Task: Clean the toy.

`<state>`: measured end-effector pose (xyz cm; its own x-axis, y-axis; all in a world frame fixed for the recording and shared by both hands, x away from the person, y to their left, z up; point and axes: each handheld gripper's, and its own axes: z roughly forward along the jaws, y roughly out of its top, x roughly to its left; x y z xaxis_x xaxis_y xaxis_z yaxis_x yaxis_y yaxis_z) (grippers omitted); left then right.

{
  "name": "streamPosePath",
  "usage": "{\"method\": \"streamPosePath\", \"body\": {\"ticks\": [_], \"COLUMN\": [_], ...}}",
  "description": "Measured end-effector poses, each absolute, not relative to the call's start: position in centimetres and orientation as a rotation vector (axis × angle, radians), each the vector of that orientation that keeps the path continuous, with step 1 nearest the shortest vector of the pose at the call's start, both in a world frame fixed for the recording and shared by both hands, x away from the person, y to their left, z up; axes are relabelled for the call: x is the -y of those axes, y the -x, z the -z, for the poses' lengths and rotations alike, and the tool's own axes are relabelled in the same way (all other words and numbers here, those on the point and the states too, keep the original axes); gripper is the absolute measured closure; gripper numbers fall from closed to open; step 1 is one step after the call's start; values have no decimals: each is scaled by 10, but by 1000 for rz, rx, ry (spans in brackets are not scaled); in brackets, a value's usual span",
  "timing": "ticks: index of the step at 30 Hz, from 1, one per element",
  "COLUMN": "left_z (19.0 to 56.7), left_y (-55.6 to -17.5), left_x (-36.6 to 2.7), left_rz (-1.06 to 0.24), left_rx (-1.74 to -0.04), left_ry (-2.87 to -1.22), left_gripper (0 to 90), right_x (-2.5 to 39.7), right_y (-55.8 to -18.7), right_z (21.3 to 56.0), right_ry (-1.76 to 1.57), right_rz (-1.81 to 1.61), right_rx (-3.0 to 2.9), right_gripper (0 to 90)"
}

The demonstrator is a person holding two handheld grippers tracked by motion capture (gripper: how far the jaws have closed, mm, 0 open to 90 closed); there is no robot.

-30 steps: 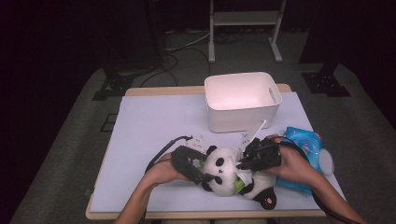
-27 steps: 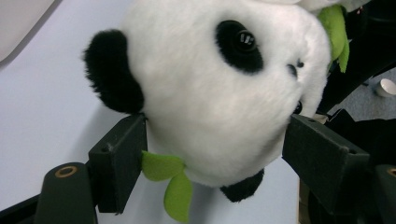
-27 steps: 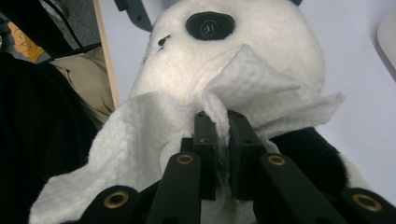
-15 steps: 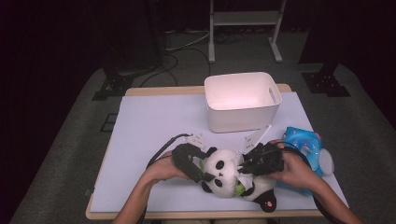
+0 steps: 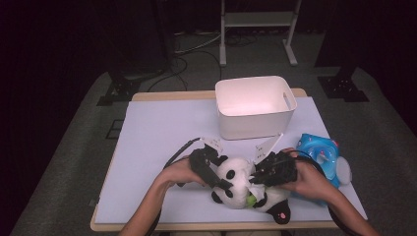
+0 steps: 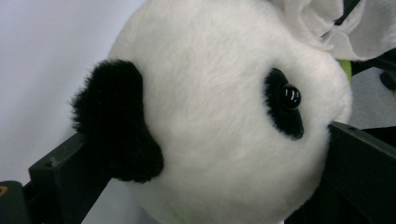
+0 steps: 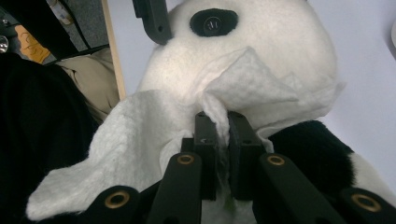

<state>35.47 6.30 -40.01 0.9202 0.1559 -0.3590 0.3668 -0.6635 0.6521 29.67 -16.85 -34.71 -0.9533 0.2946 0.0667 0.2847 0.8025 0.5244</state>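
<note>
A black-and-white panda plush [image 5: 240, 186] lies near the table's front edge. My left gripper [image 5: 216, 176] clamps its head from the left; in the left gripper view the head [image 6: 210, 130] sits between both jaws, one by a black ear [image 6: 116, 135], one by the eye [image 6: 289, 97]. My right gripper [image 5: 259, 178] comes from the right, shut on a white cloth [image 7: 140, 140]. My right gripper [image 7: 223, 123] pinches a fold of it and holds it against the panda's face [image 7: 280, 42]. A bit of green [image 5: 252, 199] shows below the panda's chin.
A white bin [image 5: 255, 105] stands behind the panda at the table's centre back, with nothing visible inside. A blue toy [image 5: 322, 155] lies at the right, just behind the right hand. The white mat [image 5: 157, 142] stretches to the left of the hands.
The right gripper with the cloth has shifted slightly down and forward over the panda's face. The left gripper keeps its hold on the head, and the panda has barely moved.
</note>
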Motion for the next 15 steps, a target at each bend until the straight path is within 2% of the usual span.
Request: {"method": "streamPosePath", "body": {"ticks": [4,7,15], "left_z": [398,395,371], "left_y": [-357,-357,-355], "left_x": [-67,-70,-85], "left_rz": [337,295,102], "left_rx": [-335,-328,-338], "left_ry": [-2284,-2266,-2263], "left_gripper": [133,186,219], "right_x": [167,167,158], "right_y": [-300,-302,-314], "right_z": [347,345,336], "right_ry": [-475,-476,-465], "right_rz": [-858,-861,-871], "right_rx": [-2969,-2956,-2907], "right_gripper": [831,831,833]}}
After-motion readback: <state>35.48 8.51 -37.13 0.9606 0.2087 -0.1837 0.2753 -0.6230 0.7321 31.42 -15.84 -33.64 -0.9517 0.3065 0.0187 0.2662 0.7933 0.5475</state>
